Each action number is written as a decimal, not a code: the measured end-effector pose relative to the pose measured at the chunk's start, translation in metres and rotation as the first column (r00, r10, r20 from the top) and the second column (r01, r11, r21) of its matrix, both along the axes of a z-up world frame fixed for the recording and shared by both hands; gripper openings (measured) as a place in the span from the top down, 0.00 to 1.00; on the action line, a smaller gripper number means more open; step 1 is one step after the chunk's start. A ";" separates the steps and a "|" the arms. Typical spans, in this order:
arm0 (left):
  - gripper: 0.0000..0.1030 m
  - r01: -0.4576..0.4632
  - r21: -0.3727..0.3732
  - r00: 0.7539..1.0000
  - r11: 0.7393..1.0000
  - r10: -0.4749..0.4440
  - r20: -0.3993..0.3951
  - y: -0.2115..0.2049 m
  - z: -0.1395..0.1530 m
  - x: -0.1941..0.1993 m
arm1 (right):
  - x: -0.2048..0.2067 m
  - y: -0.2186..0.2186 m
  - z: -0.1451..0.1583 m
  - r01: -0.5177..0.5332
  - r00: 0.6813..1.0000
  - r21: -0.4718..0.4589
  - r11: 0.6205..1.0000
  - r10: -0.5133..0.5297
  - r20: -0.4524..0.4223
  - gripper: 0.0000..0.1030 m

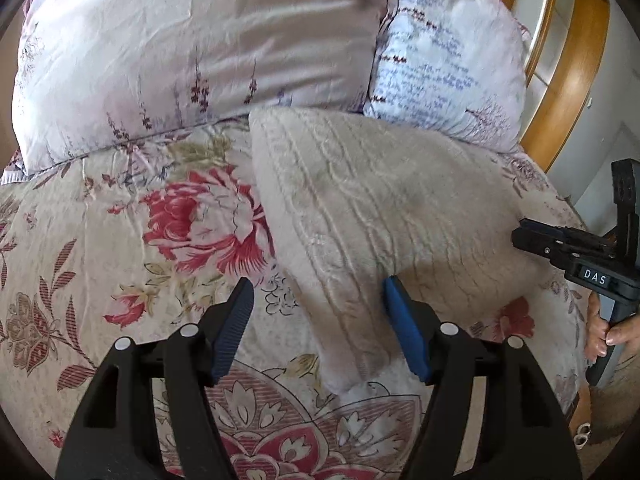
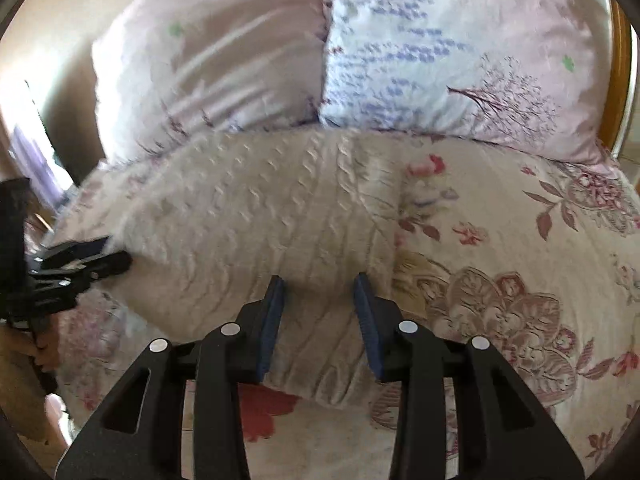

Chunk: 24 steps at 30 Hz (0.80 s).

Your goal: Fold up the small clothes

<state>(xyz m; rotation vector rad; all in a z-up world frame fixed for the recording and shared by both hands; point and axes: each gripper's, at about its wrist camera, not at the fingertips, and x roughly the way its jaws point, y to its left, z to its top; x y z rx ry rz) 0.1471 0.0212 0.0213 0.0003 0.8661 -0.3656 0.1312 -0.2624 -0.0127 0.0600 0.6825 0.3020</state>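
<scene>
A cream cable-knit garment lies spread on the flowered bedspread, its near corner reaching toward me. My left gripper is open; its right pad touches the garment's near edge, the left pad over the bedspread. In the right wrist view the same garment lies ahead, and my right gripper is open over its near edge, jaws apart with knit between them. The right gripper also shows in the left wrist view, at the garment's right edge. The left gripper shows at the left of the right wrist view.
Two pale patterned pillows lie at the head of the bed. A wooden headboard curves behind them at the right. The bed's right edge drops to the floor near the hand.
</scene>
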 end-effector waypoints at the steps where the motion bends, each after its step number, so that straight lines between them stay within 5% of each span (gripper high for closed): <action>1: 0.31 -0.002 0.010 1.000 1.000 0.002 -0.005 -0.001 -0.003 0.002 | 0.001 0.001 -0.003 0.002 1.000 -0.009 1.000 -0.002 -0.008 0.62; 10: 0.25 -0.032 0.023 0.999 0.999 0.033 -0.029 -0.001 -0.016 0.012 | 0.002 0.004 -0.009 0.018 1.000 -0.046 0.999 -0.018 0.004 0.62; 24: 0.14 -0.090 0.084 0.995 0.992 0.087 0.044 -0.001 -0.004 -0.005 | -0.015 -0.015 -0.007 0.086 0.996 0.067 0.994 -0.087 0.004 0.53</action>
